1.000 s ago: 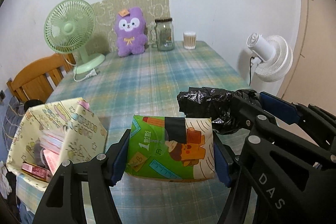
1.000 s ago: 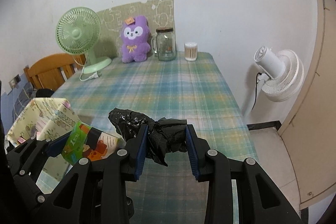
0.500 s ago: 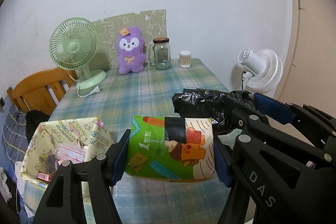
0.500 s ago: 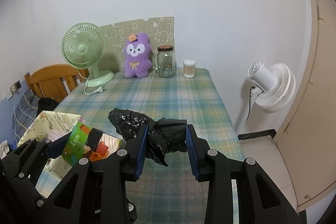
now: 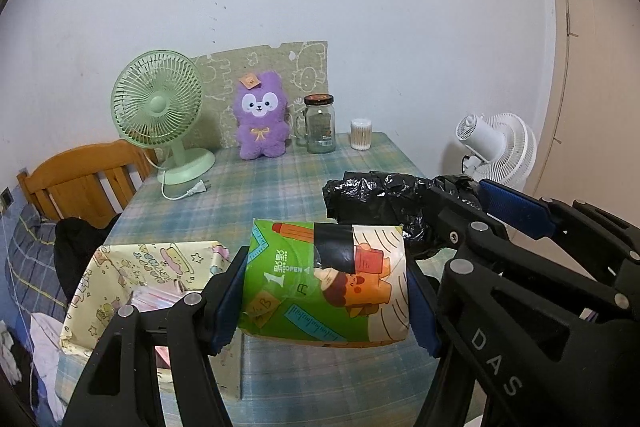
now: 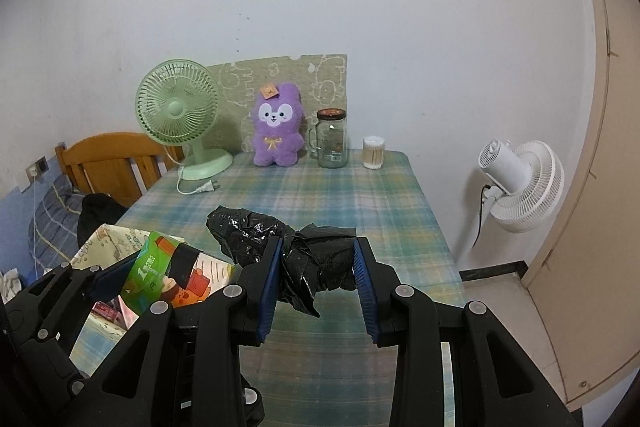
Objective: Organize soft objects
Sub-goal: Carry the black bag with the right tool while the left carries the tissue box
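My left gripper [image 5: 326, 297] is shut on a green cartoon-printed tissue pack [image 5: 332, 283] and holds it above the near end of the plaid table [image 5: 272, 195]. The pack also shows in the right wrist view [image 6: 168, 277]. My right gripper [image 6: 316, 279] is shut on a crumpled black plastic bag [image 6: 304, 259], held in the air just right of the pack; the bag also shows in the left wrist view [image 5: 380, 203]. A yellow patterned open box [image 5: 132, 283] with pink packets inside sits at the near left, below and left of the pack.
At the table's far end stand a green desk fan [image 6: 180, 115], a purple plush toy [image 6: 276, 127], a glass jar mug [image 6: 332, 139] and a cotton swab tub [image 6: 373, 153]. A wooden chair [image 6: 108, 163] is left. A white floor fan [image 6: 520, 183] is right.
Both grippers have risen and pulled back from the table with their loads still held. The table and box now look farther away and lower.
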A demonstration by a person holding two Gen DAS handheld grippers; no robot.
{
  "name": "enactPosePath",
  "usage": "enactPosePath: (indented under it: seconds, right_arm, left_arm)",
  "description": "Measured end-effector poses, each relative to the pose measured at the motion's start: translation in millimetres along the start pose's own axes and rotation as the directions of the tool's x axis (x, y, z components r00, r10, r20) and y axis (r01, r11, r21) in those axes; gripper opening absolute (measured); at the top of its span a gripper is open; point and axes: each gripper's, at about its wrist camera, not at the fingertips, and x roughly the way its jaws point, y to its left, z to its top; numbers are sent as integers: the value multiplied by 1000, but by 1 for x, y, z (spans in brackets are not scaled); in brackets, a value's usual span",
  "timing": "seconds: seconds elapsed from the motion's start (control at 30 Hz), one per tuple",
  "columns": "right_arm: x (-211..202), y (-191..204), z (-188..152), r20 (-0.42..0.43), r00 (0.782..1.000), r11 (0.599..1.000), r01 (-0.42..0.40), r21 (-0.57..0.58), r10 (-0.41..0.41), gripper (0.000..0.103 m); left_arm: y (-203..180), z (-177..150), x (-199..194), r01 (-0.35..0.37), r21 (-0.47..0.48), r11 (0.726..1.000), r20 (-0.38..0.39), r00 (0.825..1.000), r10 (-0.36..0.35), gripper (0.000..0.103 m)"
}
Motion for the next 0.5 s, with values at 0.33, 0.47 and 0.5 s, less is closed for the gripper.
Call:
enactPosePath:
  seconds: [0.33, 0.47, 0.5]
  right_arm:
    - [3, 30, 5, 11, 1000, 1000, -21, -3, 21, 38]
    - [5, 42, 8, 17, 999, 999, -31, -11, 31, 38]
    - [6, 46, 9, 18, 999, 999, -33, -14, 33, 38]
  left_arm:
    - [28, 0, -7, -17, 10, 1000, 18, 1000, 17, 71]
    - [41, 1, -9, -27, 6, 1000, 28, 999, 27, 71]
    - [44, 1, -9, -27, 4, 1000, 29, 999, 27, 71]
